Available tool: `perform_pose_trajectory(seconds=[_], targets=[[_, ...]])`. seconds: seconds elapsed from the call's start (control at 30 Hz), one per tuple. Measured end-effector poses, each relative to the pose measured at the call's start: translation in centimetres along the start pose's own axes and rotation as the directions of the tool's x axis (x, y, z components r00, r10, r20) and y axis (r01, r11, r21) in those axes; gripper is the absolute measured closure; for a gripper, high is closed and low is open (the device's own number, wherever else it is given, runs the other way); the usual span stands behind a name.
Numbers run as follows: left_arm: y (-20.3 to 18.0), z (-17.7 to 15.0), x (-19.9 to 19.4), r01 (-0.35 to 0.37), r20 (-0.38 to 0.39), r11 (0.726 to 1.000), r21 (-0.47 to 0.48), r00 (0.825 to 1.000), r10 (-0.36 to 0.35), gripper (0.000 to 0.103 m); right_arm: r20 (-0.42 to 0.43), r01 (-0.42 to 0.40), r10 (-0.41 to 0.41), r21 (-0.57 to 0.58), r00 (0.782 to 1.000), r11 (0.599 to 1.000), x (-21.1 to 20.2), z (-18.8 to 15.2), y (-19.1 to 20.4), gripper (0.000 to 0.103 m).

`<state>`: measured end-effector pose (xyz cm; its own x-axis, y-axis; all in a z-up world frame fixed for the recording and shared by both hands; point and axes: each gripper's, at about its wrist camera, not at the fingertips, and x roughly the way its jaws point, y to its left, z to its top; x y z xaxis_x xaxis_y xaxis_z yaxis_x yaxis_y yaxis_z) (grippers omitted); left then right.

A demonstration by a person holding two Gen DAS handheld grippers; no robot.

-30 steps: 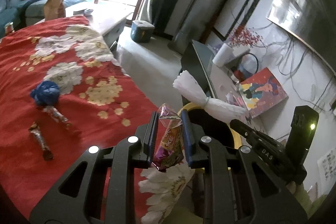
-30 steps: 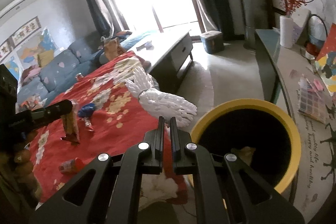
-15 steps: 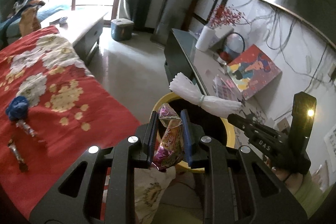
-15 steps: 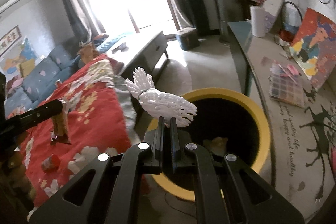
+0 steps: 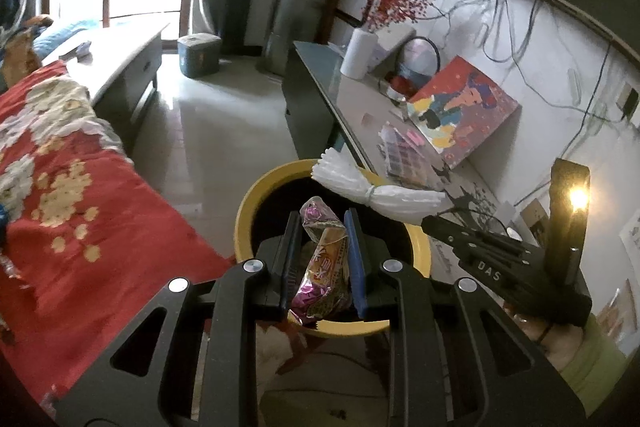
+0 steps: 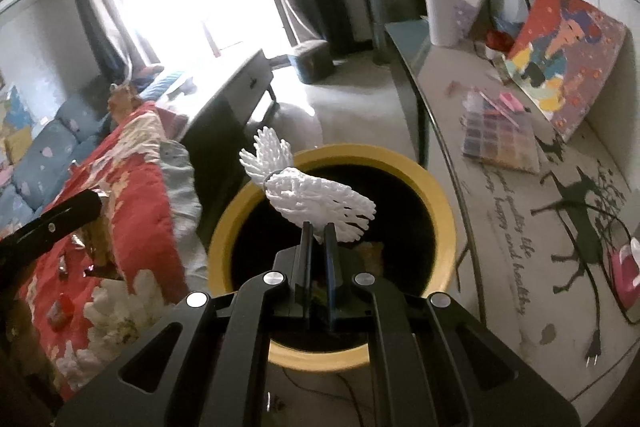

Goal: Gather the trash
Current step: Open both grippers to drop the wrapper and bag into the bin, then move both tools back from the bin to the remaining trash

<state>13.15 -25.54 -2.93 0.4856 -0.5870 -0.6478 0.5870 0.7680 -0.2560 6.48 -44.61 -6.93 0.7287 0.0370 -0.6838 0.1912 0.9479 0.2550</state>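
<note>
My left gripper (image 5: 322, 223) is shut on a purple and orange snack wrapper (image 5: 324, 267) and holds it over the yellow-rimmed black bin (image 5: 244, 215). My right gripper (image 6: 316, 227) is shut on a white foam fruit net (image 6: 316, 199) and holds it over the same bin (image 6: 444, 211). In the left wrist view the net (image 5: 372, 187) and the right gripper (image 5: 444, 223) hang over the bin's right side. In the right wrist view the left gripper (image 6: 86, 205) shows at the left with the wrapper below it.
A red flowered cloth (image 5: 60, 195) lies left of the bin, with small wrappers (image 6: 60, 307) on it. A dark side table (image 5: 316, 67) with a painting (image 5: 460, 107) and a bead box (image 6: 496, 139) stands to the right. A coffee table (image 5: 116, 67) stands behind.
Both grippers have moved right, from above the red cloth to over the bin's mouth, each holding its piece of trash. The bin has grown larger in both views.
</note>
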Motion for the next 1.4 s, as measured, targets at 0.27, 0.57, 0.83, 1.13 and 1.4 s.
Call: perform_pose_trajectory(seconds=[0.27, 0.57, 0.83, 1.13, 1.4], targets=[[-0.4, -0.7, 2.9, 0.004, -0.043, 1.000, 0.017, 0.999, -0.004, 0.087, -0.043, 0.028, -0.027, 0.028, 0.999, 0.999, 1.3, -0.7, -1.4, 0.097], [-0.4, -0.6, 5.8, 0.008, -0.095, 1.000, 0.007, 0.995, -0.007, 0.086, -0.077, 0.029, -0.024, 0.055, 0.997, 0.998, 2.5, -1.3, -2.3, 0.094], [0.1, -0.1, 6.4, 0.013, -0.112, 1.000, -0.023, 0.994, -0.016, 0.050, -0.056, 0.034, -0.030, 0.067, 0.998, 0.997, 2.2, -1.0, -2.4, 0.061], [0.9, 0.5, 4.4, 0.012, -0.062, 0.997, -0.079, 0.998, -0.017, 0.014, 0.018, 0.044, -0.045, 0.043, 0.999, 0.998, 0.8, -0.2, -1.6, 0.031], [1.7, 1.0, 1.8, -0.029, -0.018, 0.993, -0.114, 0.999, 0.027, 0.012, 0.056, 0.030, -0.031, 0.026, 0.998, 0.999, -0.3, 0.5, -0.5, 0.027]])
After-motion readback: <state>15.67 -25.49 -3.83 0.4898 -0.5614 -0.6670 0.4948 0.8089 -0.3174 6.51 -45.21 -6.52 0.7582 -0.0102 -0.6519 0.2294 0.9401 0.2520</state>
